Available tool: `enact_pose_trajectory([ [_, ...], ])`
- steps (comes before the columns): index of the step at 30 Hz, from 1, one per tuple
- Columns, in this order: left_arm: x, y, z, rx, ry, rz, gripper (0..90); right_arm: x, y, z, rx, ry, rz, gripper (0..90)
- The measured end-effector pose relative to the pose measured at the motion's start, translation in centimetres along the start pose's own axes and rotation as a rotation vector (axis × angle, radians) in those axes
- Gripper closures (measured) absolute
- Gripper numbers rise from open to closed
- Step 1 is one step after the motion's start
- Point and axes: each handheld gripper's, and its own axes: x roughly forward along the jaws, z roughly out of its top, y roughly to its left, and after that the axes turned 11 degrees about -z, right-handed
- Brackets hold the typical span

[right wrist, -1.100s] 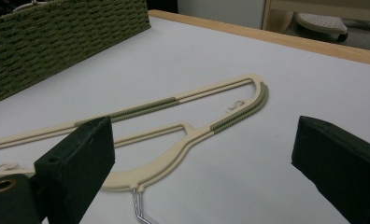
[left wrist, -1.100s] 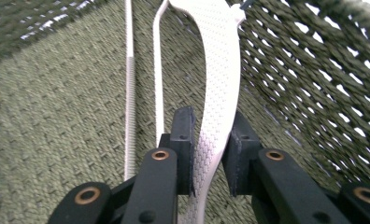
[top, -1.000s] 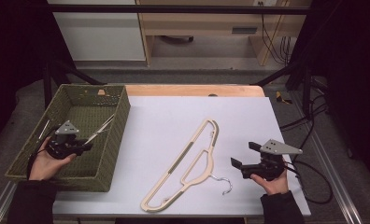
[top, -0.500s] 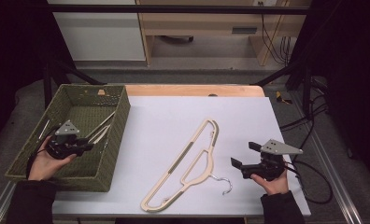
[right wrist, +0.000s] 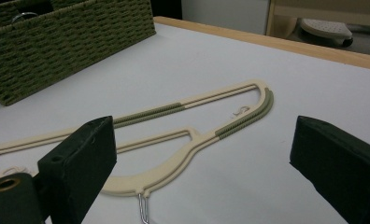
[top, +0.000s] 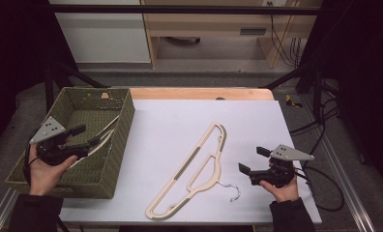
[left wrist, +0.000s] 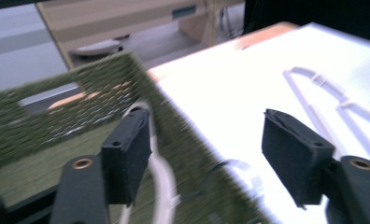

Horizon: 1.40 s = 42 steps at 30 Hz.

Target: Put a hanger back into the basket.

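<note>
Basket [top: 119, 145]: green woven, at the table's left edge; it holds a pale hanger [top: 107, 133] lying against its right wall.
Your left gripper [top: 90, 140]: above the basket's right side; its jaws have just been opening and now stand spread, clear of the hanger in the basket below them.
Second hanger [top: 199, 171]: cream, flat on the white table [top: 180, 116], outside the basket, its metal hook toward you.
Your right gripper [top: 252, 160]: jaws spread, nothing between them, just right of the second hanger's hook.

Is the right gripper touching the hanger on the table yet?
Apart. In the right gripper view the hanger lies flat on the table beyond the open jaws; in the high view the right gripper sits clear to its right.
</note>
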Motion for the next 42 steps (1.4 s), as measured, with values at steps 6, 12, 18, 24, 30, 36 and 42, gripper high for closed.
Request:
enact_pose_trajectory([
  [6, 1.7, -4.1, 0.6, 0.034, -0.063, -0.073, 17.7, 0.2, 0.2, -0.1, 0.013, 0.010, 0.023, 7.2],
  [12, 4.2, -8.0, 0.0, 0.054, -0.069, -0.126, 10.9, 0.5, 0.4, -0.2, 0.013, 0.022, 0.044, 7.3],
  [18, 6.5, -10.1, -1.3, 0.035, -0.053, -0.168, 9.9, 0.8, 0.9, -0.6, 0.010, 0.048, 0.060, 7.0],
  [24, 8.3, -11.1, -2.9, 0.013, -0.016, -0.205, 9.6, 1.1, 1.4, -1.0, 0.002, 0.062, 0.056, 5.7],
  [30, 9.7, -11.3, -4.5, -0.003, 0.017, -0.241, 9.5, 1.7, 2.2, -1.7, -0.014, 0.094, 0.052, 4.8],
  [36, 10.2, -11.6, -5.6, -0.010, 0.041, -0.259, 9.3, 2.2, 2.7, -2.2, -0.028, 0.136, 0.074, 8.4],
  [42, 10.6, -11.5, -6.1, -0.016, 0.060, -0.253, 9.1, 2.8, 3.3, -2.9, -0.057, 0.184, 0.099, 12.5],
])
